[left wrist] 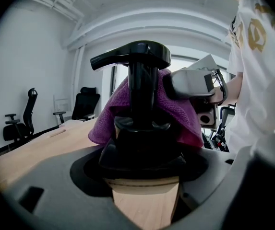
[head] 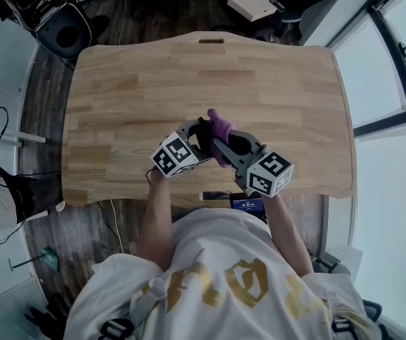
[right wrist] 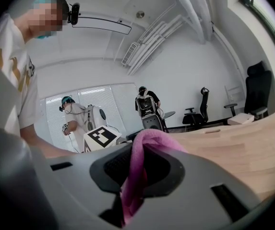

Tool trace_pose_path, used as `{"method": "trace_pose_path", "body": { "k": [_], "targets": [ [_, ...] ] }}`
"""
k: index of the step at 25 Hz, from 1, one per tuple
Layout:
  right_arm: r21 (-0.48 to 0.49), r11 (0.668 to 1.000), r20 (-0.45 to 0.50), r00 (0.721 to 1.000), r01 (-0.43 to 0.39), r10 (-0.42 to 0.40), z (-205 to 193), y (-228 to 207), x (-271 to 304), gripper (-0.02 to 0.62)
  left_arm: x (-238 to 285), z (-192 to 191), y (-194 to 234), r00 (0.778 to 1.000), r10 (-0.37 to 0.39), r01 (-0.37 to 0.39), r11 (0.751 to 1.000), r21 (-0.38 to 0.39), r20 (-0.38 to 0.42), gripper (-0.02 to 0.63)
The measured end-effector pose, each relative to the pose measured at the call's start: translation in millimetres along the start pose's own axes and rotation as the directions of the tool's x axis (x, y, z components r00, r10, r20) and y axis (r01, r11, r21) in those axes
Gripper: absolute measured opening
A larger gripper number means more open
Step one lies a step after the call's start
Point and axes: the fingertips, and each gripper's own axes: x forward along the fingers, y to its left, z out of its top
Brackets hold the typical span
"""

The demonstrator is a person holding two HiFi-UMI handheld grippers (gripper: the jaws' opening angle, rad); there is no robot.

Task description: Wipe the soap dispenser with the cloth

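Because our left gripper is clamped on the lower body of the black soap dispenser, holding it upright over the near part of the table, we judge the main risk to be the bottle twisting or slipping in that grip if the wiping pushes hard from one side. Our right gripper is pinched shut on a thin fold of the purple cloth, which drapes round the back of the pump neck. A rough drag could pull that fold free. A snag under the pump head could press it and squirt soap. The two grippers sit almost touching, so they may knock together. A small dark device lies at the table's near edge, under our hands. Farther off, office chairs and other people stand well apart and block nothing.
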Motion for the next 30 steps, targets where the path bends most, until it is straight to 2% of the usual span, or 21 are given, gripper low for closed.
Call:
{"method": "trace_pose_path", "body": {
  "k": [3, 9, 15, 20, 22, 24, 27, 30],
  "targets": [
    [0.005, 1.000, -0.002, 1.000, -0.027, 0.027, 0, 4, -1, 0.051, 1, 2, 0, 1.000, -0.007, 0.007, 1.000, -0.003, 0.008, 0.345],
    [-0.002, 0.990, -0.040, 0.990, -0.138, 0.137, -6, 29, 1, 0.051, 0, 6, -1, 1.000, -0.009, 0.009, 1.000, -0.003, 0.008, 0.345],
    [0.033, 0.978, -0.060, 0.976, -0.207, 0.208, -11, 40, 0, 0.051, 4, 8, -7, 1.000, -0.021, 0.021, 1.000, 0.014, -0.009, 0.345],
    [0.027, 0.975, -0.055, 0.973, -0.223, 0.224, -9, 41, -1, 0.051, 2, 13, -7, 1.000, -0.011, 0.011, 1.000, 0.002, 0.010, 0.345],
    [0.001, 0.977, -0.046, 0.976, -0.214, 0.214, -8, 41, -3, 0.051, -1, 15, -8, 0.999, -0.010, 0.011, 1.000, -0.015, 0.042, 0.345],
    [0.014, 0.981, -0.014, 0.981, -0.192, 0.193, -6, 35, -6, 0.051, -5, 17, -9, 0.997, -0.015, 0.017, 0.999, -0.034, 0.074, 0.345],
    [0.069, 0.983, 0.022, 0.986, -0.168, 0.167, -2, 25, -11, 0.051, -5, 16, -13, 0.997, -0.035, 0.037, 0.999, -0.030, 0.068, 0.345],
    [0.039, 0.986, 0.007, 0.987, -0.160, 0.160, 1, 24, -12, 0.051, -5, 16, -16, 0.997, -0.045, 0.046, 0.999, -0.017, 0.056, 0.345]
  ]
}}
